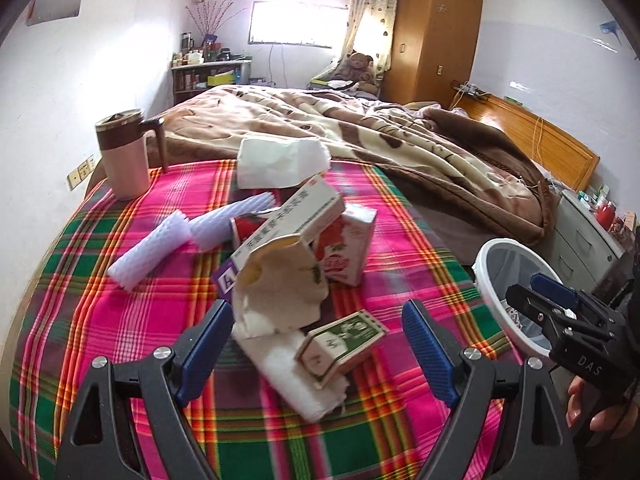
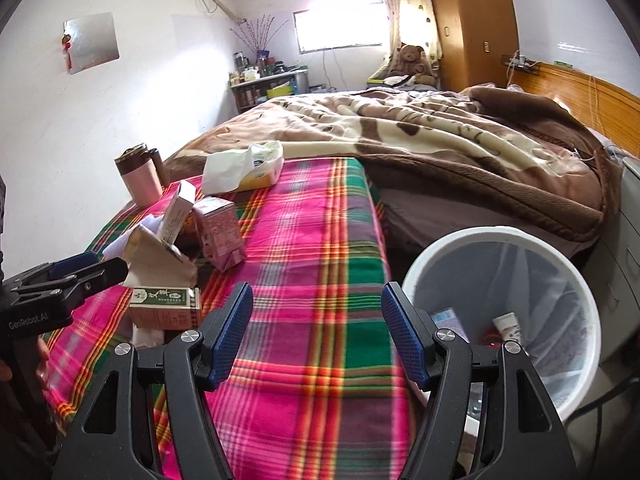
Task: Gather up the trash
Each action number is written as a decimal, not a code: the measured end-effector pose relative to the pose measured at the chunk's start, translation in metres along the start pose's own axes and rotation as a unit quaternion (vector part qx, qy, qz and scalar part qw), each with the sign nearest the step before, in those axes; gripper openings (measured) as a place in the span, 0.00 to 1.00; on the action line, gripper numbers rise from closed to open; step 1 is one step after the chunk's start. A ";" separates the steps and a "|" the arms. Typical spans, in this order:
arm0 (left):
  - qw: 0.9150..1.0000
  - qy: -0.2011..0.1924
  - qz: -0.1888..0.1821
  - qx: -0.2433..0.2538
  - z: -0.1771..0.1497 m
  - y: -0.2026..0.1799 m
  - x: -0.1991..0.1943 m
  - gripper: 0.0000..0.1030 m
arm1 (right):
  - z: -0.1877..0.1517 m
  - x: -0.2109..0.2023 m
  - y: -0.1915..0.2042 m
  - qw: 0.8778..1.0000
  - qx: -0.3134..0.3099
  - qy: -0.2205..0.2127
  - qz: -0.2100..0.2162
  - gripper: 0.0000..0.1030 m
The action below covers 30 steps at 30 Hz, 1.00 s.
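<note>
both tongs are hanging wide open, gripping nothing — the left gripper [image 1: 318,344] over the green box [image 1: 340,344], the right gripper [image 2: 316,332] with the bin [image 2: 500,236] at two o'clock.

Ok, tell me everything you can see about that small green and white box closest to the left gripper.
The green and white box is a small cardboard carton with a tan end flap and green printing on its top face; the print is too small to read. It looks closed and undamaged. It lies flat, resting partly on a crumpled white tissue on the plaid blanket, just ahead of the left gripper, whose jaws stand open and apart from it.
</note>
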<state>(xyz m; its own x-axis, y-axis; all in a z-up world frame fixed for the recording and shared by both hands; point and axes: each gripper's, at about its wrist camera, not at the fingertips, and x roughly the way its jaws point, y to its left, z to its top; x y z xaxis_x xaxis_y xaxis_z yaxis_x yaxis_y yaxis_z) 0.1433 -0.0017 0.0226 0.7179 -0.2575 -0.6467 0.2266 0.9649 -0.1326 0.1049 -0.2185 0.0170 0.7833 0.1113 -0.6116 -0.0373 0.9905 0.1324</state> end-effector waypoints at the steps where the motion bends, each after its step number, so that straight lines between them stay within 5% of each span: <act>1: 1.000 0.002 0.000 -0.003 -0.002 0.004 0.000 0.85 | 0.001 0.003 0.002 1.000 -0.001 0.002 0.002 0.66; 30: 0.994 0.096 0.010 -0.046 -0.043 0.025 0.052 0.85 | 0.039 0.096 0.061 0.991 -0.071 0.057 0.101 0.66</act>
<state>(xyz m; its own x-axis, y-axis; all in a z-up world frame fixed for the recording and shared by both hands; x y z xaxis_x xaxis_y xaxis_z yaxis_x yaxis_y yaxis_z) 0.1584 0.0111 -0.0465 0.5802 -0.2323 -0.7806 0.1457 0.9726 -0.1812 0.2019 -0.1504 -0.0035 0.6759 0.3081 -0.6694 -0.2795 0.9477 0.1540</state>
